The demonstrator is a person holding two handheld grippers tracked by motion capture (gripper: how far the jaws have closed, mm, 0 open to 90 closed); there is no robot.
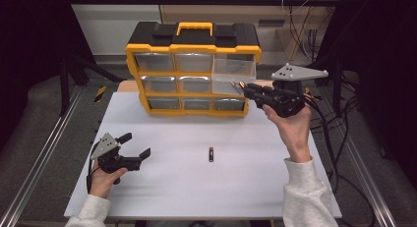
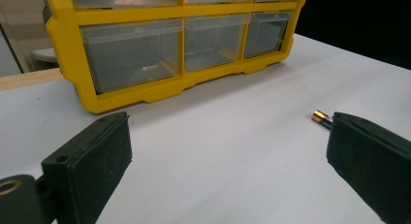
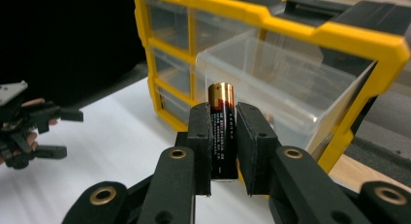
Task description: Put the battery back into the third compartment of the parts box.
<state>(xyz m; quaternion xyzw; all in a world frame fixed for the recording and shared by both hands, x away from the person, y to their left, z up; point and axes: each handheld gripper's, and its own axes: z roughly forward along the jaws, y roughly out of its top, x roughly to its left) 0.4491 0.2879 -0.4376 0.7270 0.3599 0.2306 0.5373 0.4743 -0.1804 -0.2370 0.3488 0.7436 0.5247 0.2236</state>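
Left gripper (image 1: 136,145): near left on the white table (image 1: 172,187); we read its jaws as spread wide.
Loose battery (image 1: 211,154): flat at table centre.
Right gripper (image 3: 224,141): pinching an upright battery (image 3: 222,132) before the pulled-out clear drawer (image 1: 235,67), top right of the yellow organizer (image 1: 193,70).

We look down on a white bench (image 1: 162,187) that stands on grey carpeted floor (image 1: 44,119). Metal rails (image 1: 39,163) run along the floor on both sides of the bench, and a yellow-and-black striped marker (image 1: 100,93) lies by the left one. Behind the bench we see a pale wall (image 1: 113,25) and a beige cabinet (image 1: 221,13), crossed by a dark horizontal bar (image 1: 196,0). Black curtains (image 1: 29,50) close off both sides. Cables (image 1: 300,20) hang at the upper right. The lighting is even and dim.
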